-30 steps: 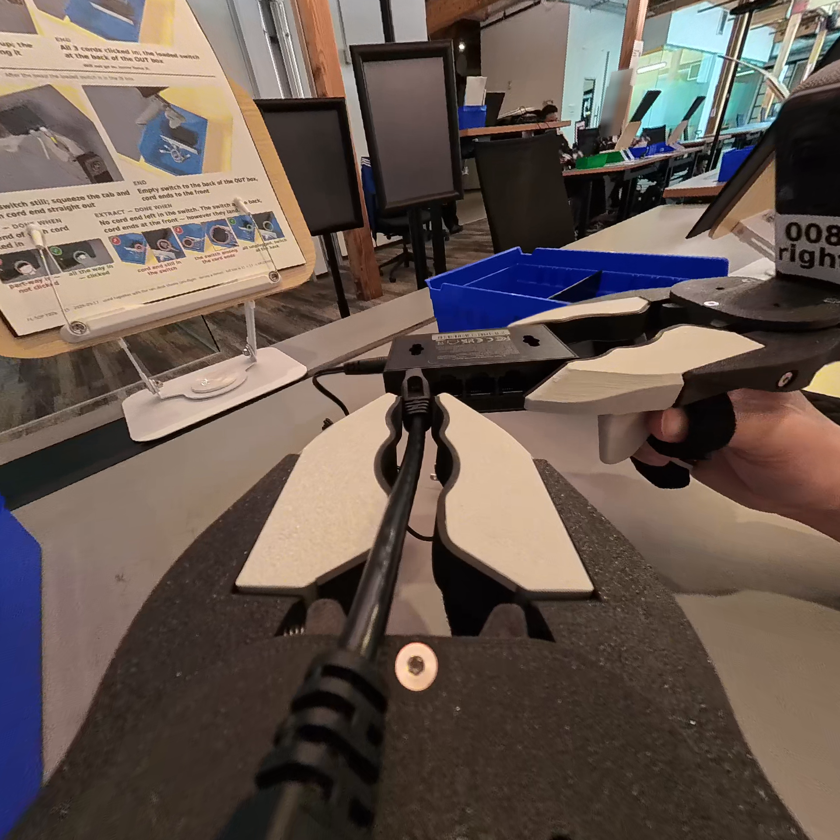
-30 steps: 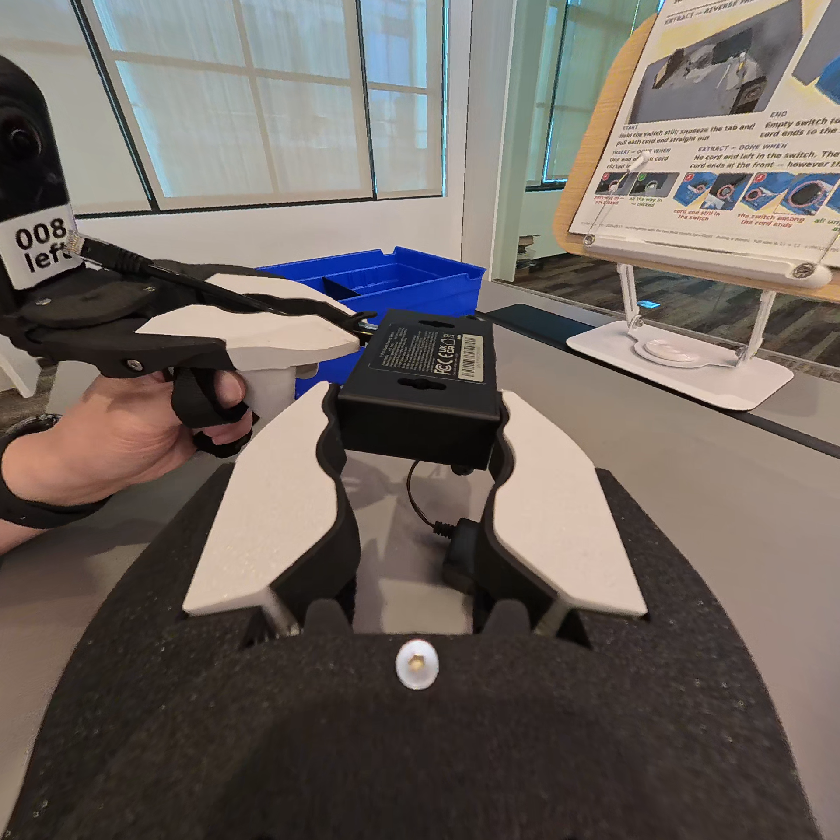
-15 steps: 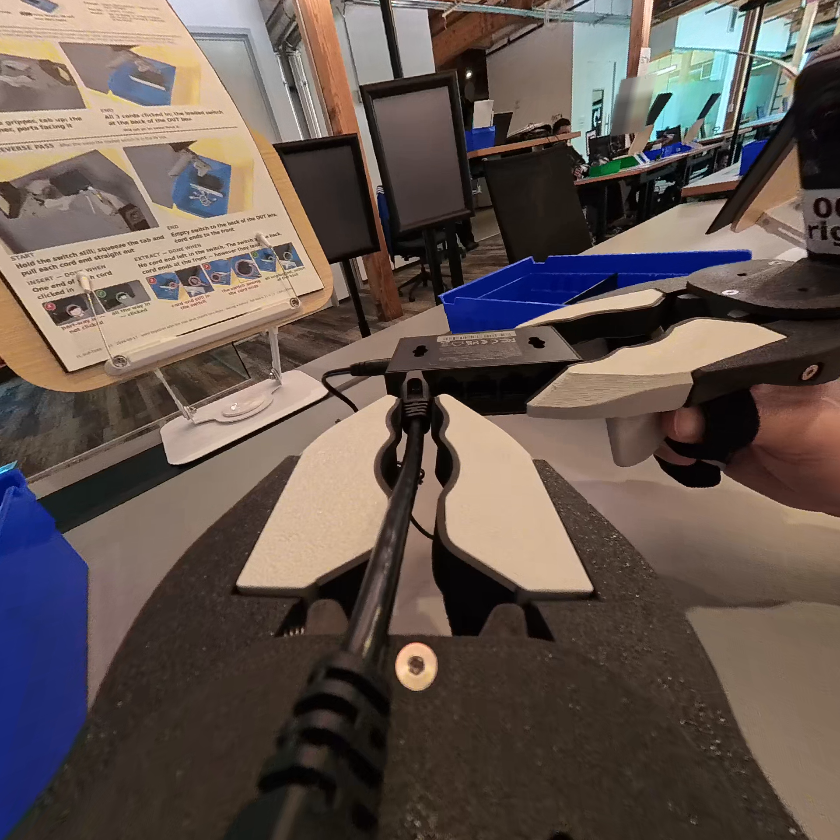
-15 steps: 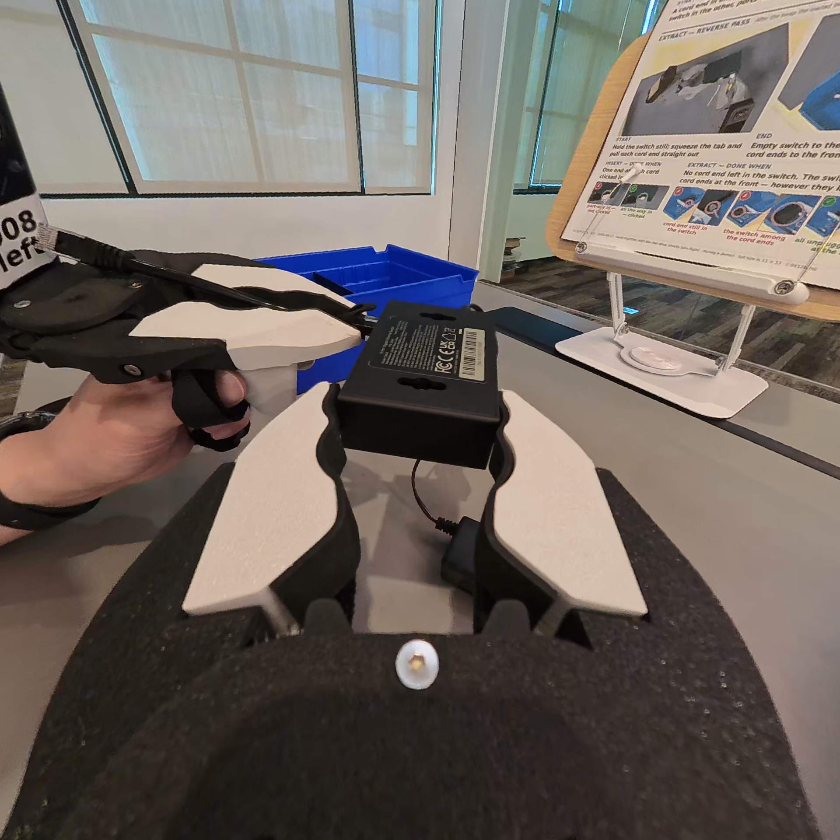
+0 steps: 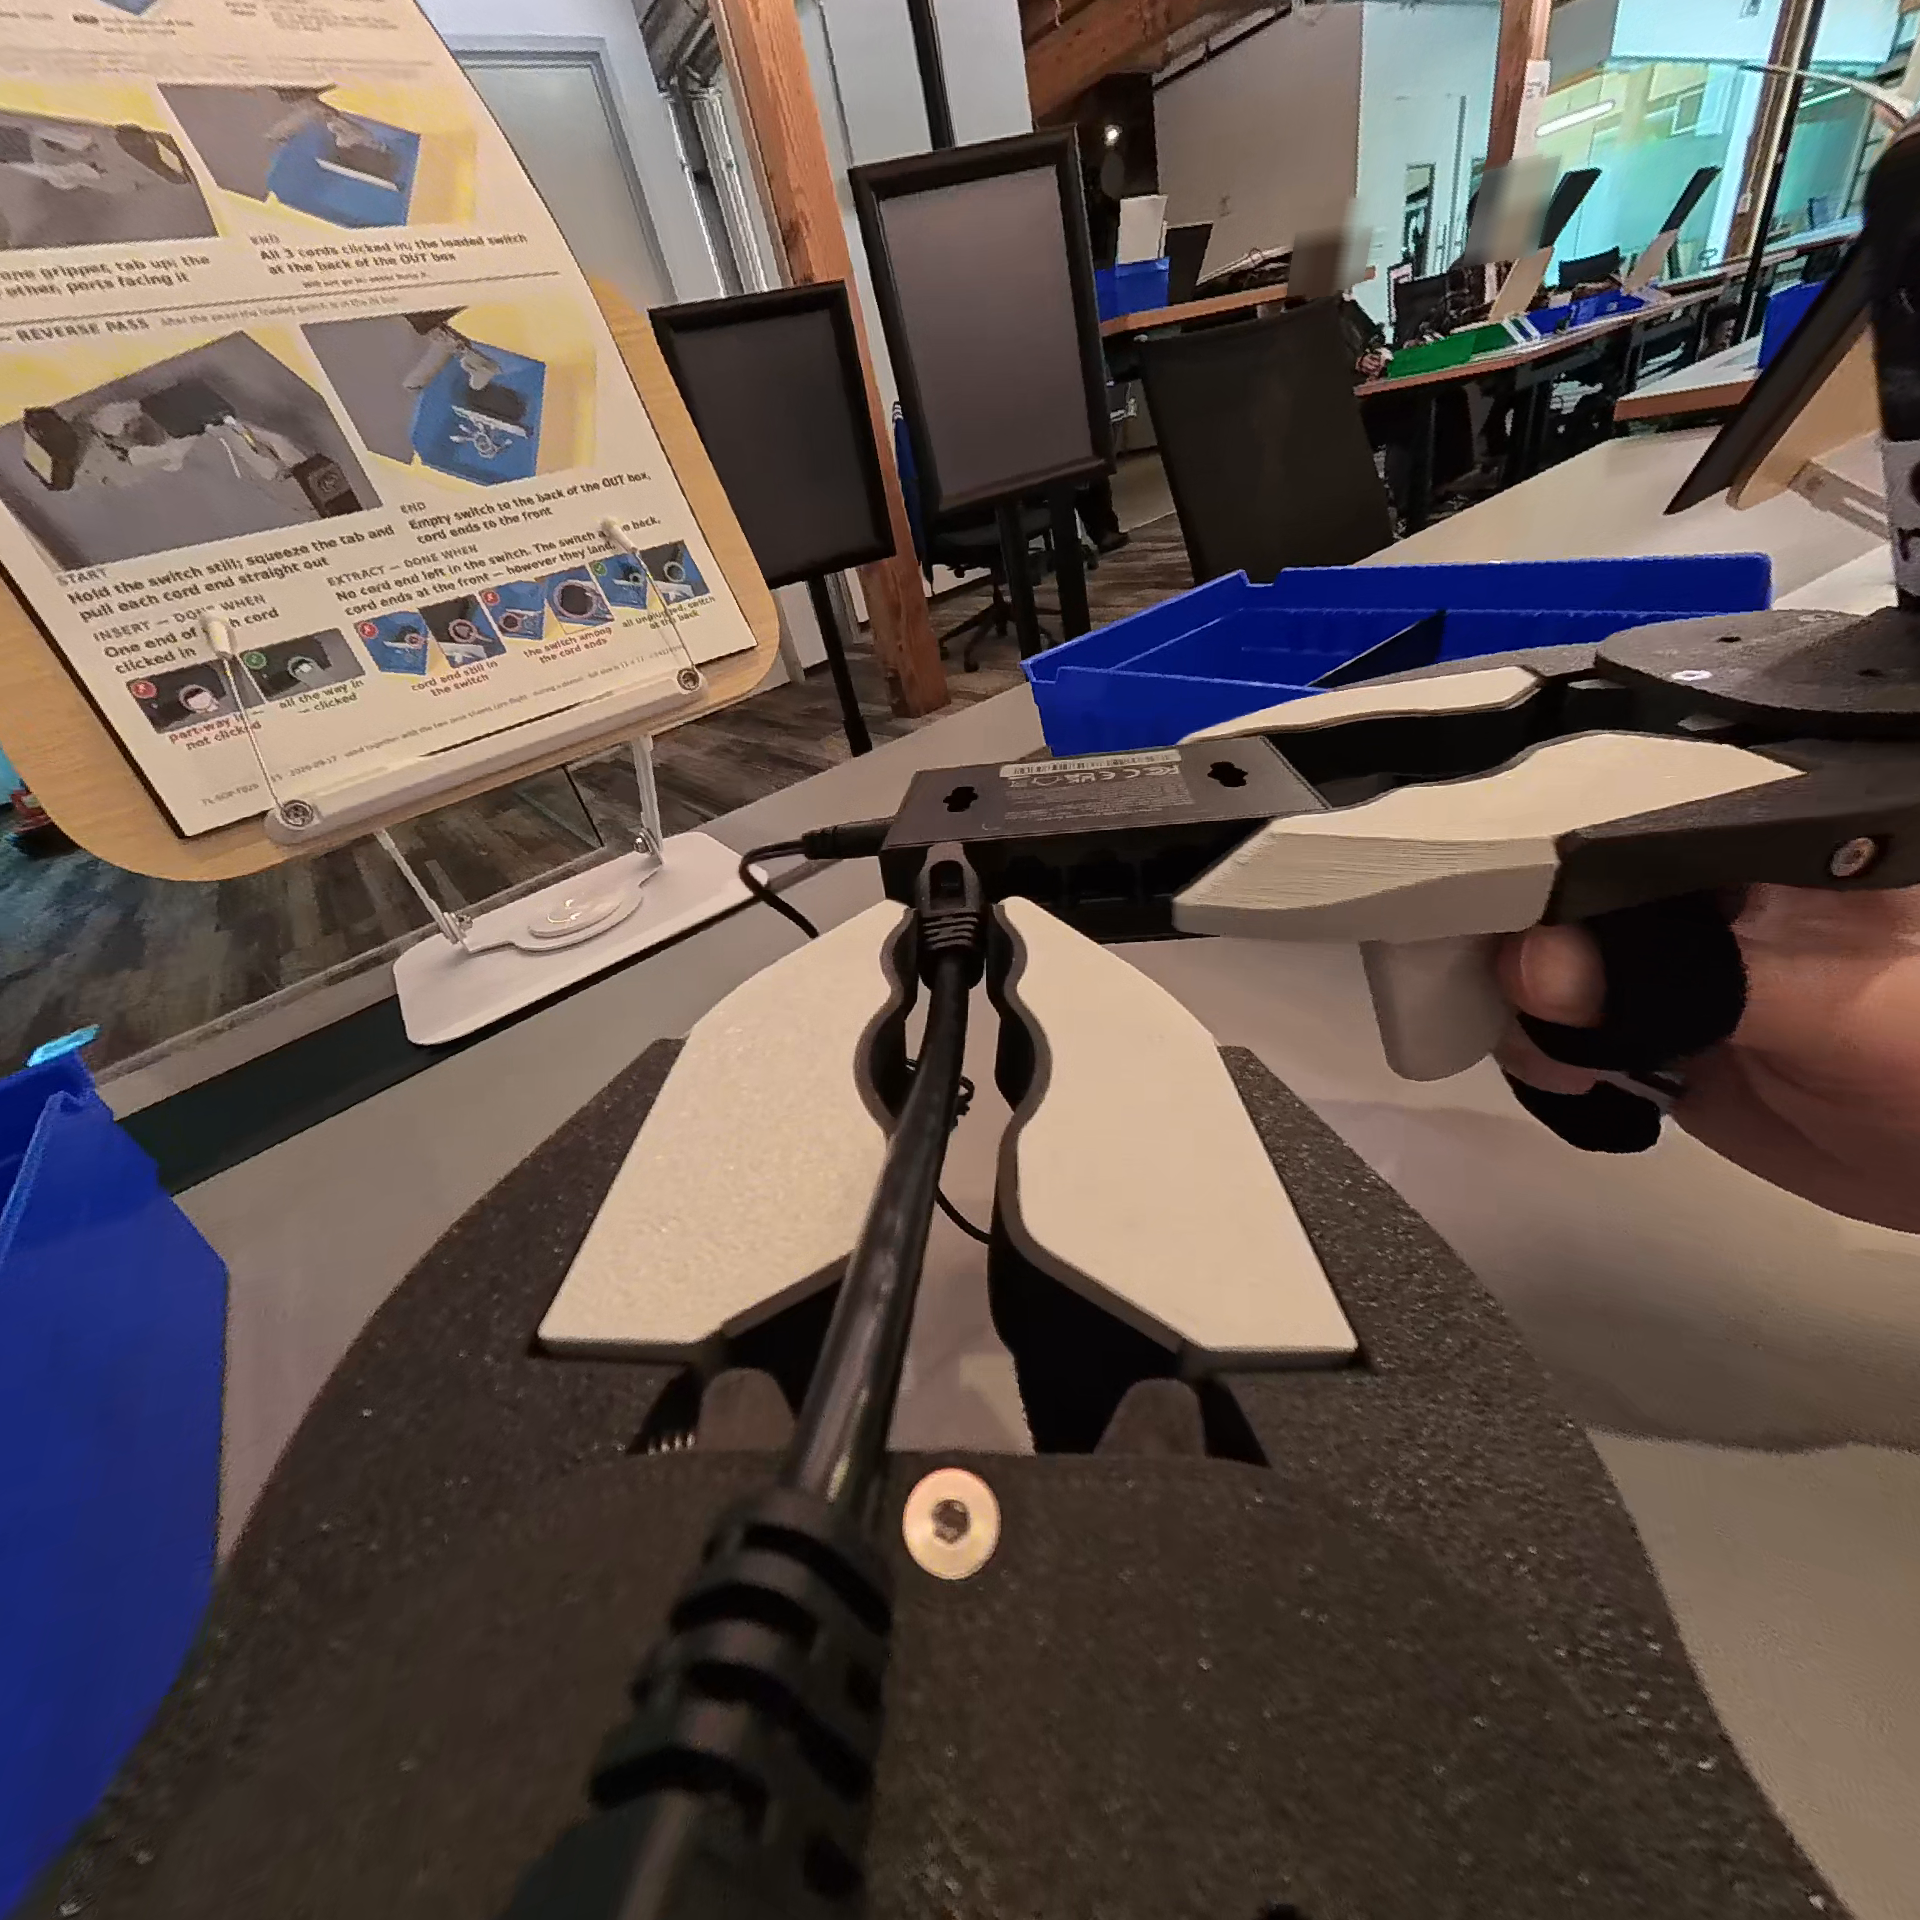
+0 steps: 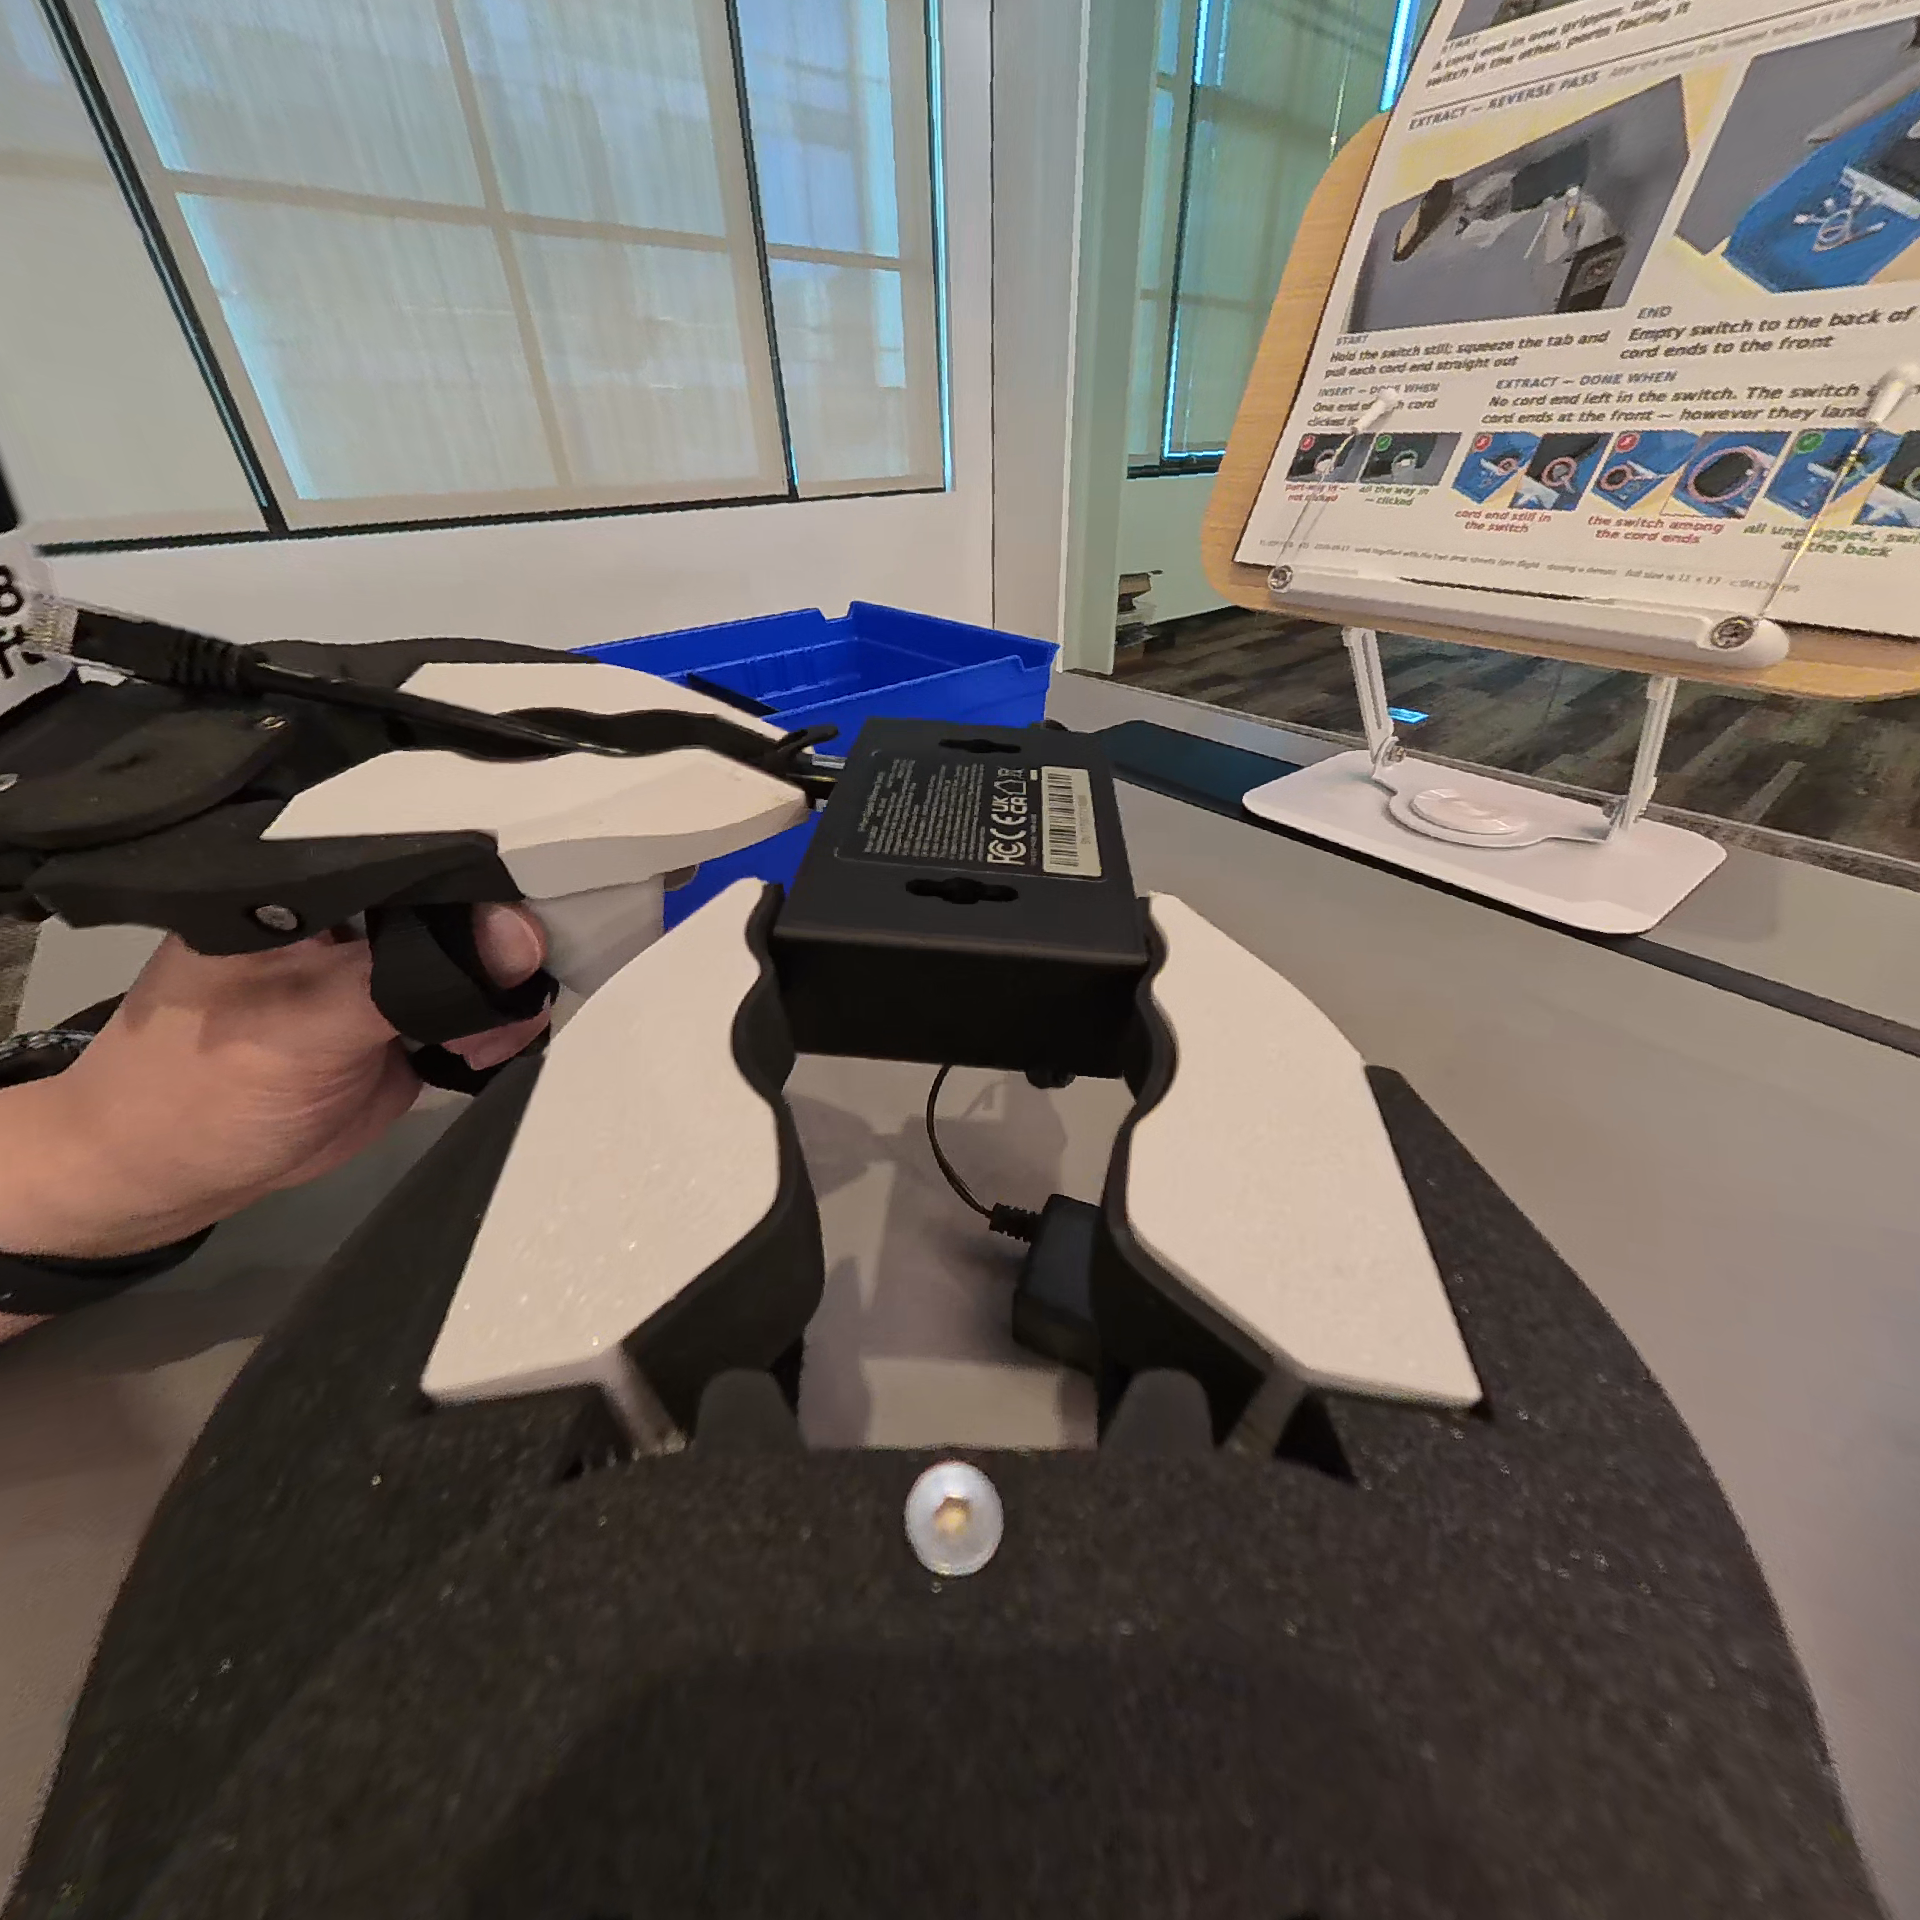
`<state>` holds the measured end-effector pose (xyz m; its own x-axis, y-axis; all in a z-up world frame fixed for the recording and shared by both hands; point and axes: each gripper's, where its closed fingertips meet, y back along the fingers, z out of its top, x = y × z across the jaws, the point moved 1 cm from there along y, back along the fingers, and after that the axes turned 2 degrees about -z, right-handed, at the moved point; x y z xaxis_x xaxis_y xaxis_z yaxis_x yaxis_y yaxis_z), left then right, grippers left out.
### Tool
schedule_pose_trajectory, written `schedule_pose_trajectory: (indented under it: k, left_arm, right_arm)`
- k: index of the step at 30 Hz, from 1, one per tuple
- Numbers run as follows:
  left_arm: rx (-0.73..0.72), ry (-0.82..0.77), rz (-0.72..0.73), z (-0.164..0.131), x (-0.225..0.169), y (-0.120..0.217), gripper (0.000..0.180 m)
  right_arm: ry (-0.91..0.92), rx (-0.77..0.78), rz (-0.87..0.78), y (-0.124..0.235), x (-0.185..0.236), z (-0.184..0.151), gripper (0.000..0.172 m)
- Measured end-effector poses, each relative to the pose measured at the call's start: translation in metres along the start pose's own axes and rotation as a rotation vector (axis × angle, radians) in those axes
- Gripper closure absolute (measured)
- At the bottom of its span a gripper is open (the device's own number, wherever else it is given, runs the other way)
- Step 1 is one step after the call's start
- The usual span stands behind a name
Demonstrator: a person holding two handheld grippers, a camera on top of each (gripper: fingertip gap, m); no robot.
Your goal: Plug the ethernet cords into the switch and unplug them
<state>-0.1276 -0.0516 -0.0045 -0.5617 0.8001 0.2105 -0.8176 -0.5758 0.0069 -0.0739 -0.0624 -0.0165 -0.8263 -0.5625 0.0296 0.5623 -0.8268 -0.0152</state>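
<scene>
Left claw [image 5: 948,920] is pinching the black ethernet cord [image 5: 904,1174] at the ribbed boot just behind the plug [image 5: 943,888], whose nose is sitting in the leftmost port on the switch's front face; whether it has latched cannot be told. Right claw [image 6: 961,971] is clamping the black network switch [image 6: 966,831] across its short end, both pads pressing its sides, holding it label side up and clear of the grey bench [image 6: 1558,1091]. Its thin power lead [image 5: 774,878] is trailing down to an adapter [image 6: 1055,1273] lying on the bench. A blue bin [image 5: 1299,644] is standing just behind the switch, and an instruction board [image 5: 343,436] on a white stand is sitting to the side.

To finish this insertion well, I would judge that the left claw should be pushing straight along the port's axis, with the cord in line with the plug, while the right claw is keeping the switch level and braced so the push does not twist it. The free end [image 6: 62,634] of the cord is resting loose over the left handle and should be kept from snagging.

Against the frames a second ago, both grips are looking unchanged and the plug is sitting at the same port; only the background is shifting, the board and bin sliding rightward in the left view, so the pair is being turned together.
</scene>
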Motion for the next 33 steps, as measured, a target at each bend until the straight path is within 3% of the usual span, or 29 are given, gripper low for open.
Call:
schedule_pose_trajectory:
  k: [8, 21, 27, 33]
  left_arm:
    - [-0.014, 0.016, 0.012, 0.003, 0.000, 0.001, 0.169]
    - [-0.062, 0.028, -0.003, 0.009, -0.002, 0.005, 0.169]
    - [-0.080, 0.041, -0.008, 0.010, -0.002, 0.008, 0.169]
    - [-0.087, 0.037, -0.018, 0.014, -0.005, 0.010, 0.169]
  right_arm:
    - [-0.006, 0.008, -0.028, -0.004, 0.000, -0.001, 0.103]
    - [-0.012, -0.071, -0.026, -0.001, 0.001, 0.014, 0.109]
    - [-0.006, -0.007, 0.019, -0.001, 0.004, 0.012, 0.109]
    - [0.059, -0.038, 0.028, 0.005, 0.006, 0.019, 0.110]
